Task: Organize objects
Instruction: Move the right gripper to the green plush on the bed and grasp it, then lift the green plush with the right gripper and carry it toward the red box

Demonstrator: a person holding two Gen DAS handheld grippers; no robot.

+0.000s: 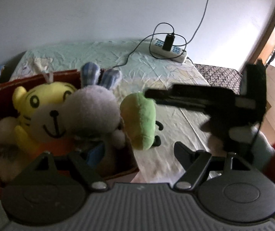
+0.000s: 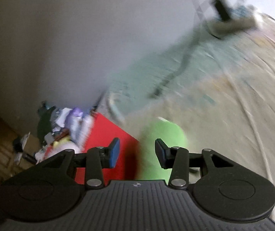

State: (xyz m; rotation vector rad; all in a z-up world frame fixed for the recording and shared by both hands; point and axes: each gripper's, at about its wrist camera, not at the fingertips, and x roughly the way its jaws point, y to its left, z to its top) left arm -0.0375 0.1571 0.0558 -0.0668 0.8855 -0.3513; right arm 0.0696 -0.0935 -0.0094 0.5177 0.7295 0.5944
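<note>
A red box [image 1: 129, 165] at the left holds a yellow tiger plush [image 1: 33, 100] and a grey bunny plush [image 1: 91, 107] with blue ears. Just right of the box a green and yellow plush [image 1: 141, 123] with black legs stands upright on the table. My right gripper [image 1: 149, 95] reaches in from the right, its tips at the top of that plush. In the blurred right wrist view my right gripper [image 2: 137, 151] is open, with the green plush [image 2: 166, 132] and the red box [image 2: 108, 134] just beyond its blue pads [image 2: 114, 153]. My left gripper [image 1: 129, 154] is open wide and holds nothing.
A pale green crinkled cloth [image 1: 152, 71] covers the table. A white power strip [image 1: 168, 48] with a black charger and cables lies at the far edge by the wall. A pile of small clutter [image 2: 66, 123] lies left of the box. A doorway shows at the far right.
</note>
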